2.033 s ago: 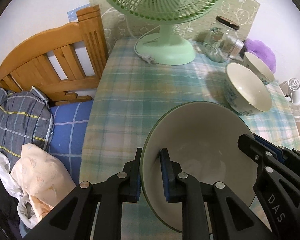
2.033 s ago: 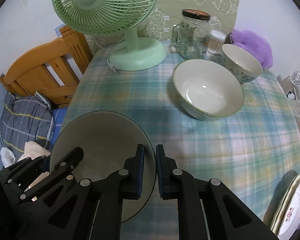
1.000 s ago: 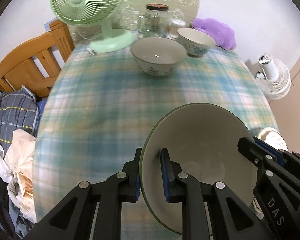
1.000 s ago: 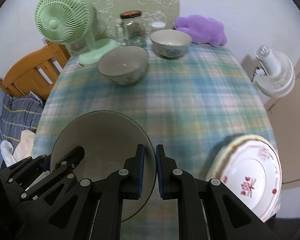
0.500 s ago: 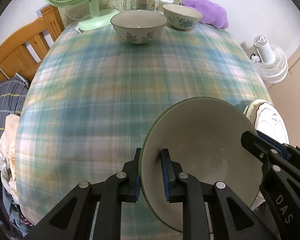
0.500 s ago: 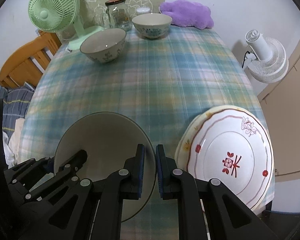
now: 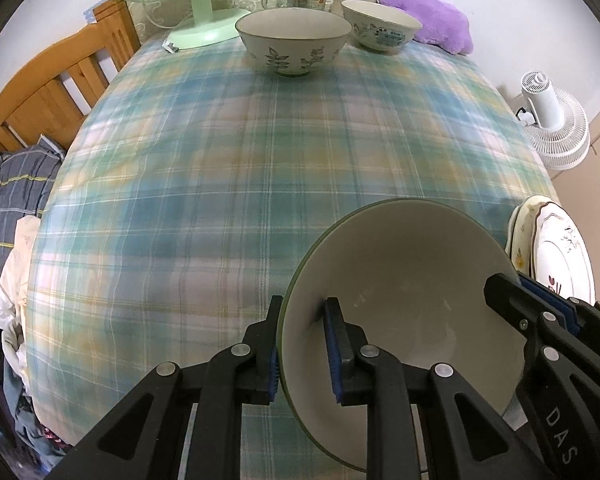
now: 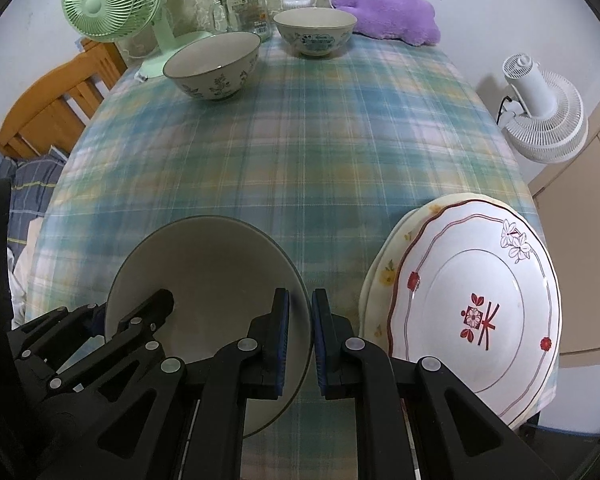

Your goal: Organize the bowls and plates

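Table (image 8: 340, 152): near edge, large bowl (image 8: 212, 280) at left, with stacked plates (image 8: 472, 320) just beside it at right, the top plate lying on a lower one. Far end, left to right: desk fan (image 8: 112, 4), leaf-patterned bowl (image 8: 212, 66), glass jar (image 8: 246, 4) behind it, second small bowl (image 8: 316, 32), plush cushion (image 8: 388, 14). Off the table: wooden headboard (image 7: 56, 92) at left, floor fan (image 8: 544, 120) at right.

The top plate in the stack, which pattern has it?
White top plate, red floral motifs; right wrist view.
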`<state>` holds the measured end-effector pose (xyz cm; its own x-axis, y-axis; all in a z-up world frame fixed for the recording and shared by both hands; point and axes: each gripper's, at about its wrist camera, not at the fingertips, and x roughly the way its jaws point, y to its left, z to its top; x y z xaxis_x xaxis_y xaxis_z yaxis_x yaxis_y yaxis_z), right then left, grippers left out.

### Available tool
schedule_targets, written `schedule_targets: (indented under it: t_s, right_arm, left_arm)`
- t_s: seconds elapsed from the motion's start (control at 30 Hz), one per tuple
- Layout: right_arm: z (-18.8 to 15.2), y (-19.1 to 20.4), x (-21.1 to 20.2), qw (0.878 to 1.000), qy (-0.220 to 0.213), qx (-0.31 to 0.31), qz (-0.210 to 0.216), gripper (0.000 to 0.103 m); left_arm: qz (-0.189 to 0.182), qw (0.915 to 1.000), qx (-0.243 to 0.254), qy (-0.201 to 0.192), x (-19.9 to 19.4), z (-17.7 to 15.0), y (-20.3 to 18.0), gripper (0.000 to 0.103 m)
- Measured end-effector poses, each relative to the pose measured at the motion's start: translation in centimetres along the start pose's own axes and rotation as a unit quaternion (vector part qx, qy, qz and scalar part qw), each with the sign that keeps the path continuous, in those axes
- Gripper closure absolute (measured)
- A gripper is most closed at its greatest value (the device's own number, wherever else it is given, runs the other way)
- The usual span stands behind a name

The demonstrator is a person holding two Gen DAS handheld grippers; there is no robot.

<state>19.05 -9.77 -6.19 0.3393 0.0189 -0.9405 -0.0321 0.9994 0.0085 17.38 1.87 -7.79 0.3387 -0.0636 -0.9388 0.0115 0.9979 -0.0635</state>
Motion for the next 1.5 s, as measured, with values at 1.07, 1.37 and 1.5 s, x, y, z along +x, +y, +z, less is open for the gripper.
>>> schedule_targets:
  t_s: [1.07, 1.37, 1.5]
  right_arm:
    - [5.9, -1.7, -6.5, 0.996, -0.086, 0.003, 0.018, 0.036]
    - [10.3, -1.1, -6.3, 0.994, -0.1, 0.013, 0.033, 0.03]
    - [12.4, -0.5, -5.7, 0.994, -0.102, 0.013, 0.042, 0.03]
  left_arm:
    - [0.026, 0.993, -0.014, -0.114, -8.1, 5.8, 2.0, 0.017]
    - [0.021, 0.9915, -0.014, -0.127, -8.0, 9.5, 3.3, 0.01]
    - [0.022, 0.9906, -0.02, -0.133, -7.9, 11.4, 4.0, 0.01]
